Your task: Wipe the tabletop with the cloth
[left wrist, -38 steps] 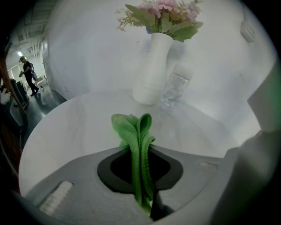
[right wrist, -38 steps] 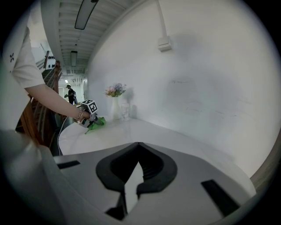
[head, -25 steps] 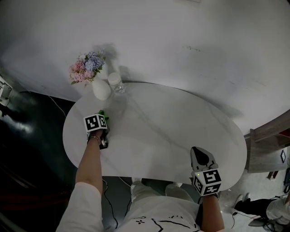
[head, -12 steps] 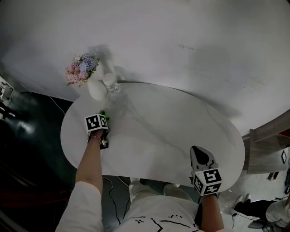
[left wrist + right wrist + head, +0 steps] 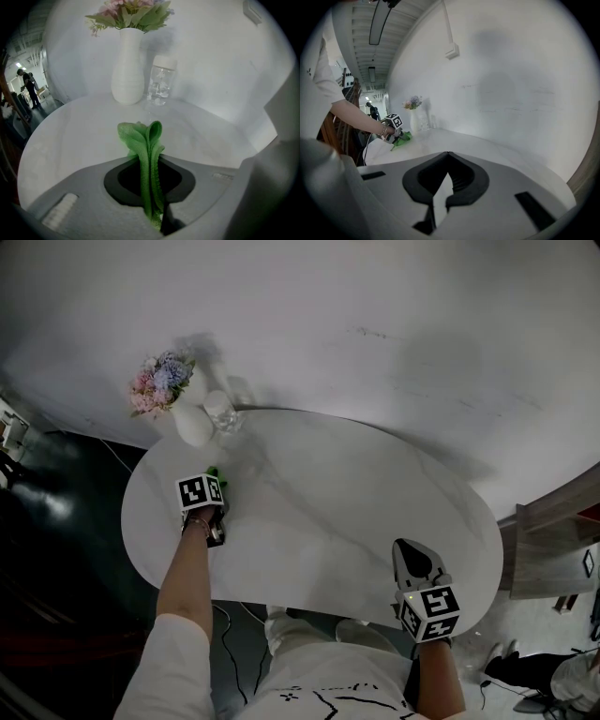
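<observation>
A green cloth (image 5: 145, 150) is pinched in folds between the jaws of my left gripper (image 5: 149, 161), which is shut on it. Its free end rests on the white oval tabletop (image 5: 347, 502) at the table's left part. From the head view only a green tip of the cloth (image 5: 215, 473) shows beyond the left gripper (image 5: 208, 486). My right gripper (image 5: 415, 563) hovers near the front right edge of the table, its jaws shut with nothing in them; in the right gripper view (image 5: 447, 157) the tips meet.
A white vase (image 5: 127, 65) of flowers (image 5: 156, 382) and a clear bottle (image 5: 161, 80) stand at the table's far left edge, just beyond the cloth. A white wall rises behind. A wooden shelf (image 5: 558, 540) is at the right. Dark floor lies left.
The head view has shifted slightly, so the table and vase sit a little further left and up. The grippers have barely moved.
</observation>
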`<state>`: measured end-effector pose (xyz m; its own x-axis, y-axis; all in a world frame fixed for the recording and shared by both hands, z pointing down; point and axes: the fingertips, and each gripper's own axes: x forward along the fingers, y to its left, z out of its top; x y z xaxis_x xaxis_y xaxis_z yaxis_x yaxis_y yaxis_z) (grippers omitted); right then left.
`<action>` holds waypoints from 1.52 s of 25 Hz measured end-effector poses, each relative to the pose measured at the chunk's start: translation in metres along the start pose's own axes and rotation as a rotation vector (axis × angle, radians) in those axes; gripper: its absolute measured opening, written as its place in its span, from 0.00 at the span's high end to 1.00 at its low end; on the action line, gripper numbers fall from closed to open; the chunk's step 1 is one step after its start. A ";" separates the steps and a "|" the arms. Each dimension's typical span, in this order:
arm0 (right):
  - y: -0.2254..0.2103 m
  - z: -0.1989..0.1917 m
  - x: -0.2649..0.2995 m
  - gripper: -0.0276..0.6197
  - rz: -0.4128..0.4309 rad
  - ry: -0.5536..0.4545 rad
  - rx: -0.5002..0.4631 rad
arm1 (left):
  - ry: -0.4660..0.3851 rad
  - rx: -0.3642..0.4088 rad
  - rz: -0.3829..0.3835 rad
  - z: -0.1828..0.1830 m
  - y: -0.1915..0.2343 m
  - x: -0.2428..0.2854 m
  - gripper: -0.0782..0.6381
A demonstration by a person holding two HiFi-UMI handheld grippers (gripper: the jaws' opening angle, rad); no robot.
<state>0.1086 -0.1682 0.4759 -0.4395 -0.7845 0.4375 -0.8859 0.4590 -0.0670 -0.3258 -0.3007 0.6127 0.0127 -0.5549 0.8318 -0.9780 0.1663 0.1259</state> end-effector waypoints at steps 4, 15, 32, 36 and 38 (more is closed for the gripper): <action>-0.007 -0.002 -0.003 0.96 0.004 -0.002 0.003 | 0.001 0.005 0.000 -0.002 -0.010 0.000 0.82; -0.032 -0.005 -0.018 0.96 -0.002 -0.017 0.011 | 0.007 0.018 -0.008 -0.010 -0.047 0.001 0.82; -0.070 -0.007 -0.043 0.96 -0.010 -0.063 0.041 | 0.025 0.068 -0.032 -0.025 -0.117 0.001 0.82; -0.071 -0.006 -0.047 0.96 -0.006 -0.073 0.041 | 0.031 0.079 -0.048 -0.030 -0.133 0.001 0.82; -0.071 -0.006 -0.048 0.96 -0.006 -0.077 0.041 | 0.033 0.082 -0.055 -0.031 -0.140 0.001 0.82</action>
<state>0.1938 -0.1604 0.4649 -0.4430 -0.8175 0.3681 -0.8932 0.4380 -0.1021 -0.1824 -0.2992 0.6129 0.0722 -0.5341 0.8423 -0.9894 0.0684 0.1281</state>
